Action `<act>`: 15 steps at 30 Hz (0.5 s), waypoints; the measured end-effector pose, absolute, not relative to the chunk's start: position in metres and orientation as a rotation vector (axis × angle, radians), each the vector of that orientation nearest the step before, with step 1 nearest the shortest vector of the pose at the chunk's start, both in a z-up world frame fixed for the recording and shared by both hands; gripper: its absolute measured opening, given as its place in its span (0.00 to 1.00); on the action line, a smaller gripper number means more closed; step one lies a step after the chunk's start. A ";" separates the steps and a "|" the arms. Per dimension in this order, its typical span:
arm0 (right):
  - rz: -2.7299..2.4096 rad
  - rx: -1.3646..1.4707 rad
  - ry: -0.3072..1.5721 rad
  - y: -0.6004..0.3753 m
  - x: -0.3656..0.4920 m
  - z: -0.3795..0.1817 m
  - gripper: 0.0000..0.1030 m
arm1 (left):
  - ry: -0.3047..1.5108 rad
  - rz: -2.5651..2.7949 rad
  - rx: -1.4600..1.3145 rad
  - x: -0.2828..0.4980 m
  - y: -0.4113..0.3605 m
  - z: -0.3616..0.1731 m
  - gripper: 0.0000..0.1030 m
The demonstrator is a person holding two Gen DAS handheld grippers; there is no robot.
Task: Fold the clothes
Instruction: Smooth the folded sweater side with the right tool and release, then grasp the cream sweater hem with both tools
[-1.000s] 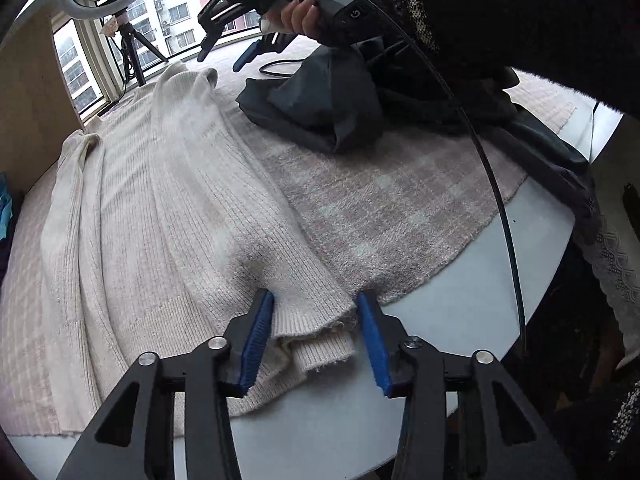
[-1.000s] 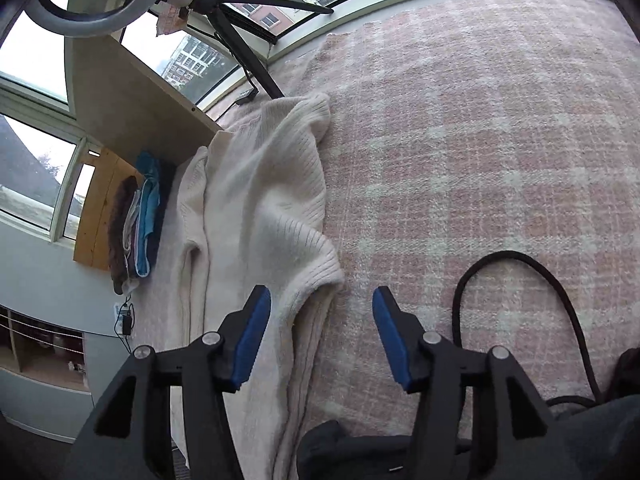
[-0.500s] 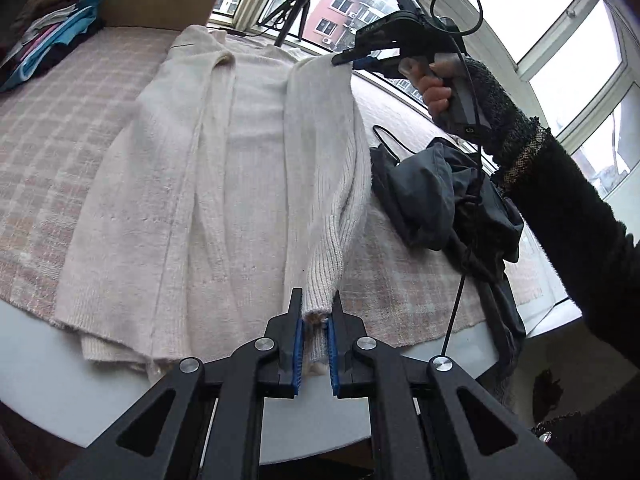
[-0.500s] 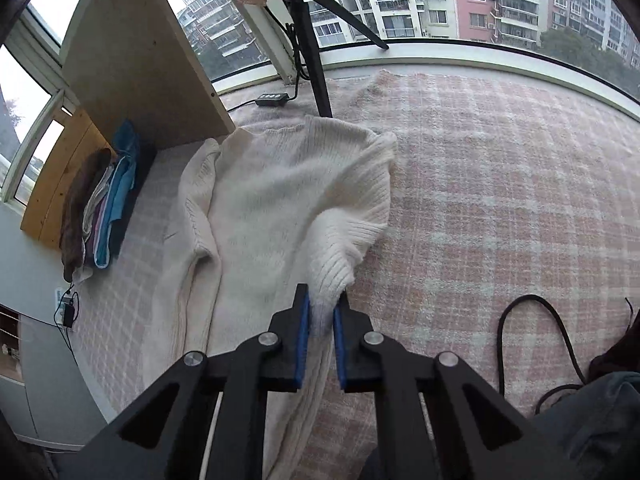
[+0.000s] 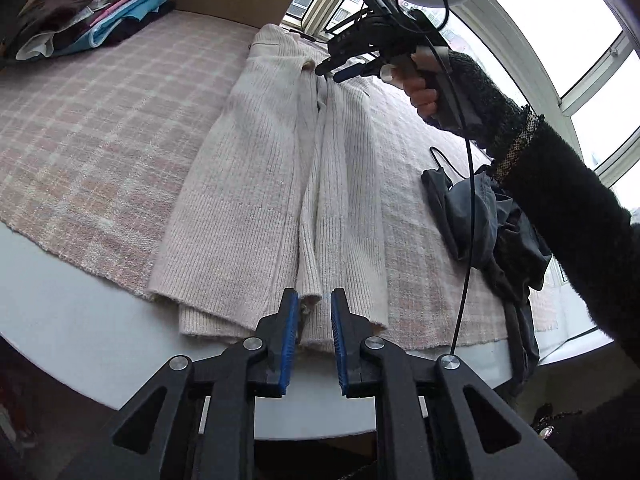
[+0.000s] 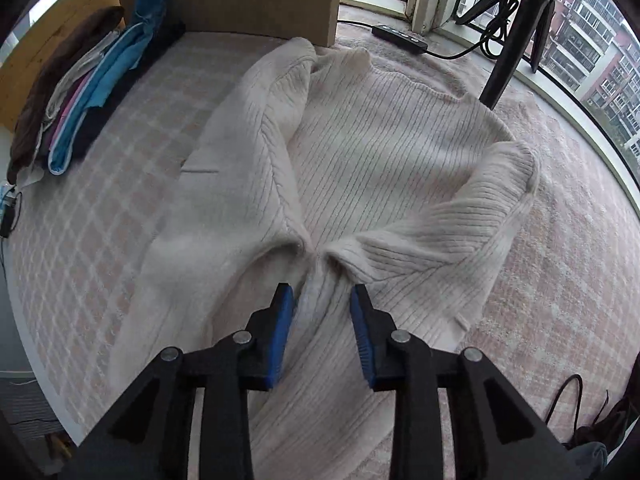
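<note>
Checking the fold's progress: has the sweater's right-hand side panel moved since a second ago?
Yes. The side panel now lies folded inward over the cream sweater's middle, away from the dark clothes pile.

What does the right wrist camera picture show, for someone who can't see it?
A cream ribbed sweater lies on a pink plaid blanket, both sleeves folded inward. The right gripper hovers above, fingers opening. Folded clothes are stacked at left.

Right gripper (image 6: 322,334), jaws opening, above cream sweater (image 6: 384,152) on checked blanket (image 6: 560,280).
</note>
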State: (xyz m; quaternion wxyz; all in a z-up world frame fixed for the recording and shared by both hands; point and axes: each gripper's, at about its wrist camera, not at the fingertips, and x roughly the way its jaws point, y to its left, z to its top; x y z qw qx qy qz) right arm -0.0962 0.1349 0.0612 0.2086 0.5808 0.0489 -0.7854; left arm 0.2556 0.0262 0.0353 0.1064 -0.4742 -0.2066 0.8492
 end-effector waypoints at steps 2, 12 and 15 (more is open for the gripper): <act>-2.227 1.551 -0.010 0.170 -0.081 0.080 0.29 | -0.556 2.547 -1.366 0.257 0.014 0.052 0.20; -2.419 1.405 -0.418 0.315 -0.073 0.126 0.29 | -0.129 2.670 -1.206 0.117 -0.046 0.127 0.37; -2.419 1.392 -0.445 0.315 -0.098 0.129 0.29 | -0.106 2.598 -1.241 0.035 -0.024 0.111 0.37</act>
